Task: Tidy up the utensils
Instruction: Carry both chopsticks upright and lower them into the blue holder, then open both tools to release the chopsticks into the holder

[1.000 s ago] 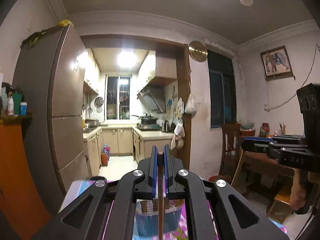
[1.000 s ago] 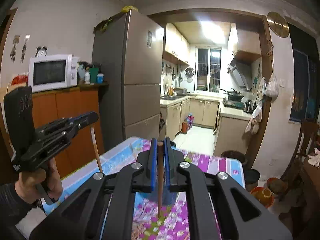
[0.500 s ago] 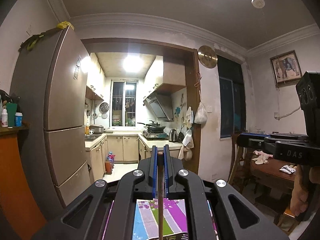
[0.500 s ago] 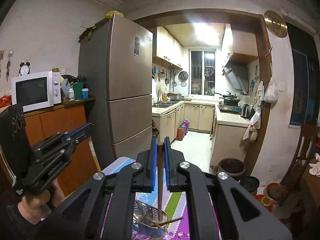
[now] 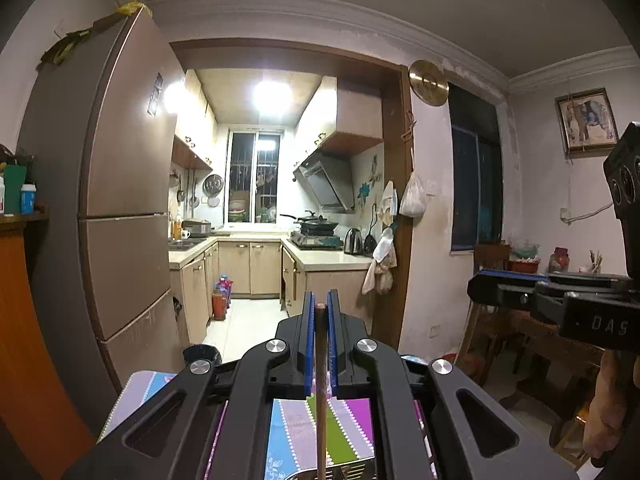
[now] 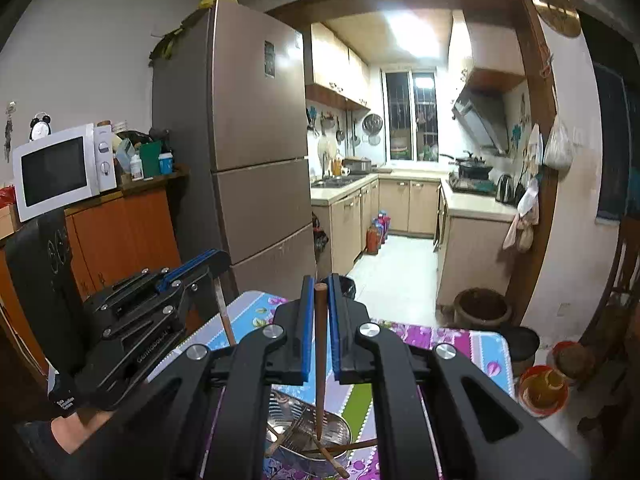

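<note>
Wooden chopstick (image 6: 320, 352) clamped upright in right gripper (image 6: 320, 292), tip over metal basket (image 6: 320, 432) at frame bottom; left gripper (image 5: 319, 308) clamps second chopstick (image 5: 321, 408). Floral tablecloth (image 6: 460, 340) below, fridge (image 6: 256, 140) behind.

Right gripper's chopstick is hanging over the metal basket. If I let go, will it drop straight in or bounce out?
The chopstick looks stiff, thin and round, so it probably drops tip-first. It may then lean or roll against the metal basket, where other sticks already lie crossed. It seems light, so a bounce out looks unlikely.

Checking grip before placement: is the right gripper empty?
No, the right gripper is shut on a chopstick hanging over the metal basket.
</note>
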`<state>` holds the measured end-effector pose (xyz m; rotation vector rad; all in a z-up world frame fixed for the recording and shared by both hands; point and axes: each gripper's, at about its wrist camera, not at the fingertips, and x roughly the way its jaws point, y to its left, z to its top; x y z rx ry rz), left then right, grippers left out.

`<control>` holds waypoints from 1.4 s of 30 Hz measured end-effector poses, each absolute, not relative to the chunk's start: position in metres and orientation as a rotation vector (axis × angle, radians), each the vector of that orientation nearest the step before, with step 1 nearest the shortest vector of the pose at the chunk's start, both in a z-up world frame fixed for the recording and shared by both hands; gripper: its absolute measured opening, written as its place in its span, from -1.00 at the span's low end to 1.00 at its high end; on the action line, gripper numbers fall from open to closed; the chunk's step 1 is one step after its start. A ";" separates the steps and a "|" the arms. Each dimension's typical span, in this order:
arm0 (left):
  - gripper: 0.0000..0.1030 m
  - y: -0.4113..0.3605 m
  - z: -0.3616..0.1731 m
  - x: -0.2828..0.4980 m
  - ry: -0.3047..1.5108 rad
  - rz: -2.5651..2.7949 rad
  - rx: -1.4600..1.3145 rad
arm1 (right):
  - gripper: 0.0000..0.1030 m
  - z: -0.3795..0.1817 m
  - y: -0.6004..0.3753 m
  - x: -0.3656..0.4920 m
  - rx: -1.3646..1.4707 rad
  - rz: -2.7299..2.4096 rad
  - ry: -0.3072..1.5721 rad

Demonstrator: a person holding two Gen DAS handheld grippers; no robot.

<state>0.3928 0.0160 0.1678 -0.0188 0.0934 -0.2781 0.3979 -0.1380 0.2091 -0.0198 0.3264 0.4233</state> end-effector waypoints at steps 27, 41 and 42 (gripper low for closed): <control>-0.28 0.029 0.134 0.427 0.190 -0.216 -0.036 | -0.32 0.170 -0.144 0.425 0.019 0.414 0.419; 0.45 0.046 0.141 0.290 0.093 -0.186 0.011 | 0.42 0.194 -0.179 0.303 0.050 0.411 0.267; 0.47 0.047 0.140 0.268 0.079 -0.181 0.022 | 0.49 0.193 -0.181 0.287 0.048 0.414 0.252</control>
